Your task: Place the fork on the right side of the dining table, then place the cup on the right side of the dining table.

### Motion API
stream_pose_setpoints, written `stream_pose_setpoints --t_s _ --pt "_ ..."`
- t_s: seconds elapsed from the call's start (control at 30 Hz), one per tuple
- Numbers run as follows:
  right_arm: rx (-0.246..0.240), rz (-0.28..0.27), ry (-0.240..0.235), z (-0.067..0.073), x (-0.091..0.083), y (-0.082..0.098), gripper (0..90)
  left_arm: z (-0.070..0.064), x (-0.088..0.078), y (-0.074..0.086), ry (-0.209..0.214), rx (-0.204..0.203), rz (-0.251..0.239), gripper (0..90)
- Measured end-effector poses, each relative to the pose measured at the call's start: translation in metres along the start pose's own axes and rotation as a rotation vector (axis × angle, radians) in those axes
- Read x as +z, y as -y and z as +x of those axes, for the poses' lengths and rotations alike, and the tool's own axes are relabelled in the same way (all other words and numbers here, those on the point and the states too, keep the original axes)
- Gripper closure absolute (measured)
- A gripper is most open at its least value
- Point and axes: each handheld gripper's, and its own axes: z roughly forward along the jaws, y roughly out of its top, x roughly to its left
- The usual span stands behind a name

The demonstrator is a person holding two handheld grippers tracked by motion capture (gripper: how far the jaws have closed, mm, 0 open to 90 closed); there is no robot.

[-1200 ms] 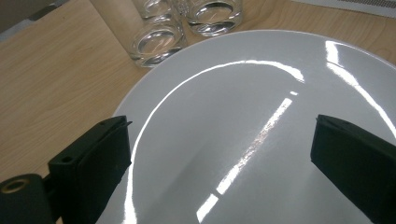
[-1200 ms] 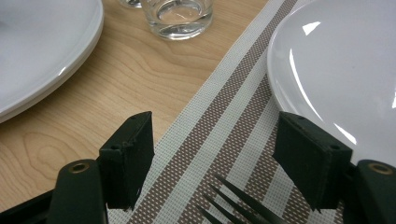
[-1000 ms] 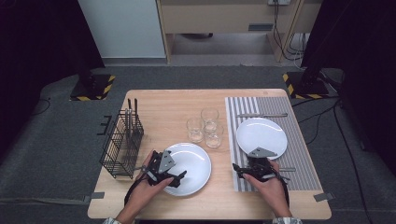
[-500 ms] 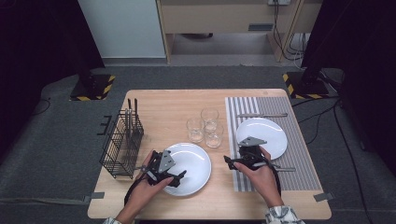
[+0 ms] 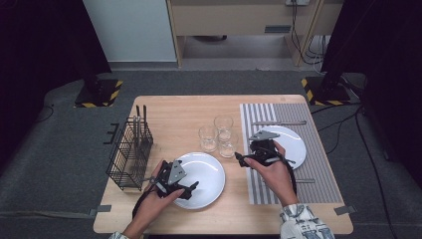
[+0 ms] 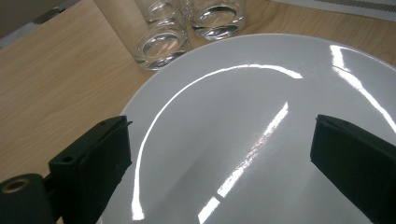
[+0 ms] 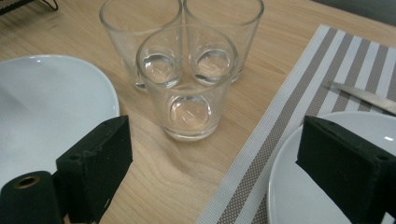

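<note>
My left gripper [image 5: 194, 188] hangs open over the near-left part of a white plate [image 5: 211, 169]; in the left gripper view the gripper [image 6: 219, 140] has nothing but the plate [image 6: 261, 93] under its jaws. My right gripper [image 5: 240, 158] is raised above the striped placemat's [image 5: 318, 159] left edge and points at three empty glasses [image 5: 228, 143]. Its jaws have just been opening and nothing is between them. In the right gripper view the gripper [image 7: 215, 140] faces the nearest glass [image 7: 189, 100], with a second white plate [image 7: 299, 186] at the right.
A black wire basket [image 5: 130, 154] with cutlery upright in it stands at the table's left edge. A knife [image 5: 278, 123] lies on the mat beyond the right plate [image 5: 296, 139]. Another utensil [image 5: 304, 180] lies on the mat in front of that plate.
My right gripper has risen from the mat's near part and moved left and away from the person, toward the glasses. The left gripper has stayed over its plate.
</note>
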Motion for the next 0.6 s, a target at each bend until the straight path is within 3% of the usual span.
stream_pose_setpoints --t_s 0.47,0.6 --pt "-0.016 0.005 -0.014 0.002 0.005 -0.025 10.6 0.002 -0.003 0.0 -0.002 -0.012 -0.016 4.6" --pt "0.005 0.023 -0.027 0.001 0.011 -0.029 9.5 0.003 -0.004 0.0 0.007 -0.009 -0.024 4.6"
